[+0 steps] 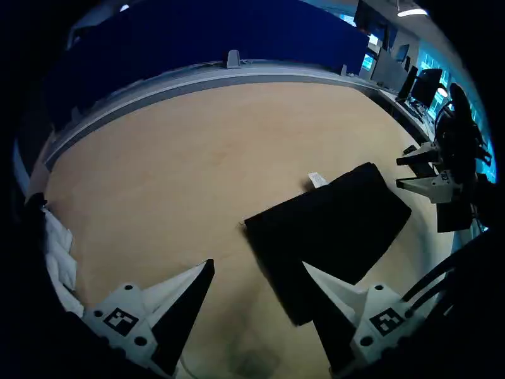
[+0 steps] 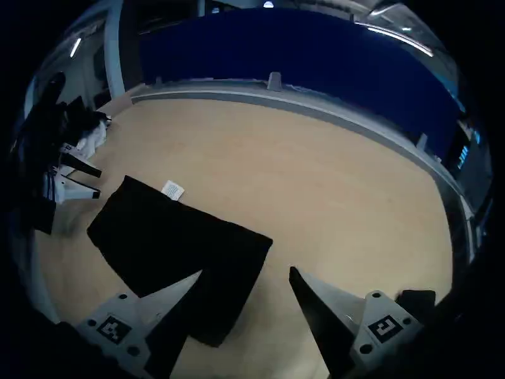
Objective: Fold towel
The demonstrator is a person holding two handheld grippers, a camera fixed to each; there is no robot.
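Two claws, the left claw (image 1: 257, 263) and the right claw (image 2: 246, 270), are hovering spread apart and empty over the black towel (image 1: 334, 227), which is lying seemingly part-folded on the table (image 1: 189, 164), probably awaiting a pinch on its near edge.

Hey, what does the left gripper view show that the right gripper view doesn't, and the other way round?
Left gripper view: the right gripper, open, at the far side of the black towel, with dark monitors behind it. Right gripper view: the left gripper, open, past the towel's far end, and a dark object I can't identify near the table's edge. Shared: the towel lying partly folded with its white tag, the light wooden table and the blue partition.
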